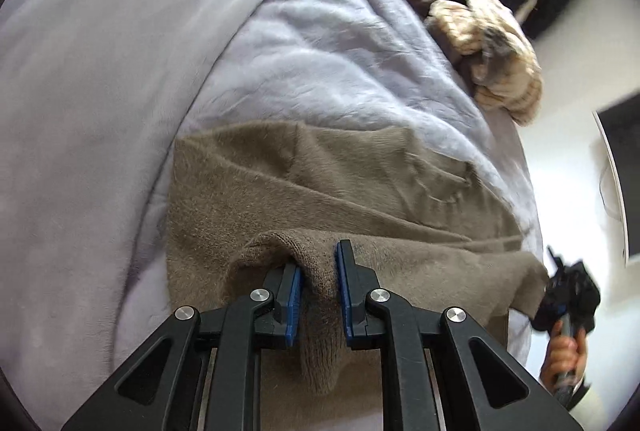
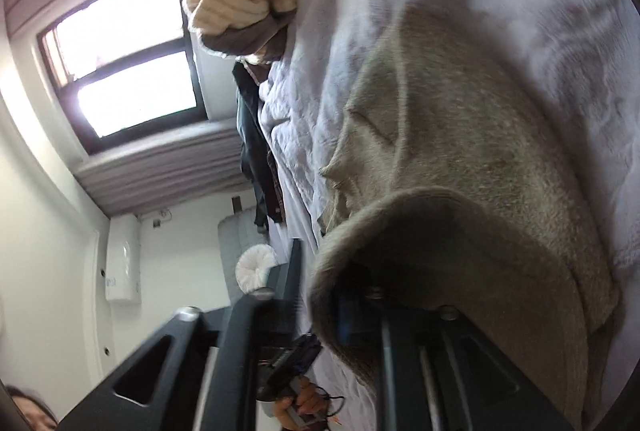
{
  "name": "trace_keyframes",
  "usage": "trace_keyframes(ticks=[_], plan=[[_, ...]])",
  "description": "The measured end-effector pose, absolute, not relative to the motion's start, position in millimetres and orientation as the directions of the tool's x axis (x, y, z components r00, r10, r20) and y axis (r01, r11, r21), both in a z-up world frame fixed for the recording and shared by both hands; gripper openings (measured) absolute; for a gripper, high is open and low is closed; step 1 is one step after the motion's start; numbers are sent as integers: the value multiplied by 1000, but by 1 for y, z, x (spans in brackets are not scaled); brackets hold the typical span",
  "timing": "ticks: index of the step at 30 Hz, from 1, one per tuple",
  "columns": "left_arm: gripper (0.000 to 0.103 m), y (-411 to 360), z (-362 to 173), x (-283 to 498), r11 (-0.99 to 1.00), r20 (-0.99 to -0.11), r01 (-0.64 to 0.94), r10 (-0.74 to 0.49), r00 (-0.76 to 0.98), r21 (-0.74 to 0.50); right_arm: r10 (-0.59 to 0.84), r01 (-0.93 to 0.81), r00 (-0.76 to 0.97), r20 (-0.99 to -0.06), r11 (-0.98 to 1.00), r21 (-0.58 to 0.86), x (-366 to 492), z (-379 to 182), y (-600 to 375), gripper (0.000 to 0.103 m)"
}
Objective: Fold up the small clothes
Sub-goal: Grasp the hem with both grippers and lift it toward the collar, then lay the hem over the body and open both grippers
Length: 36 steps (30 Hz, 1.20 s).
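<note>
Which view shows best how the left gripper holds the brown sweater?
The left wrist view: the left gripper pinches a bunched fold of the brown sweater between its blue pads. The right wrist view shows only that gripper's blurred body beside the sweater, not its fingertips.

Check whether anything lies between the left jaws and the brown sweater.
Nothing visible does. The left gripper already has a fold of the brown sweater pinched between its jaws, on the blanket.

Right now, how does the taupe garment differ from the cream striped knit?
The taupe garment is plain and mostly spread flat; the cream knit is striped and bunched in a heap. The taupe garment is pinched in the left tongs; the cream knit is untouched. Both lie on the pale bed cover.
</note>
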<state>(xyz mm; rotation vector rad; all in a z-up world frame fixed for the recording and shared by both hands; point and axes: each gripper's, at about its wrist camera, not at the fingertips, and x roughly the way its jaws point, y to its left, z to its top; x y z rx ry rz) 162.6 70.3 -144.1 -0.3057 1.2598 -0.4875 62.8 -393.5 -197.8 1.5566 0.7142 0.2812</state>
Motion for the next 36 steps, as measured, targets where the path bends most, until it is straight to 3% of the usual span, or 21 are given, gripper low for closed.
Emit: trace_keyframes(ticks=[1,2,4,5,7,13,18,25,31,36], plan=[[17,70,-139,161,857,-830,204,-511,225,-473,590,257,774,-232,43,965,65,-194,-394,60],[21,68,-136,159,855,-831,226,-512,219,-467,593,242,773,-225,52,969,68,-189,-397,65],[51,63,-138,163,855,-838,250,-506,203,-456,603,239,765,-225,58,969,73,-187,-398,66],[73,59,-143,167,878,-862,249,-462,210,-409,605,250,761,-232,56,967,78,-188,-398,66],[73,58,-146,172,909,-885,228,-400,238,-349,596,274,767,-239,33,961,82,-193,-398,66],[73,78,-119,160,884,-844,242,-458,278,-400,595,237,788,-156,-59,970,65,-193,-399,66],[73,74,-145,137,784,-815,291,-579,23,-548,613,233,775,-155,-49,971,56,-188,-404,66],[73,23,-188,131,694,-730,234,-667,-150,-681,668,271,731,-141,-94,958,61,-206,-384,66],[73,17,-170,177,724,-724,199,-684,84,-661,579,174,815,-22,-208,962,88,-205,-397,67],[73,35,-140,214,818,-766,154,-574,288,-555,480,195,872,-93,-166,967,107,-198,-420,69]])
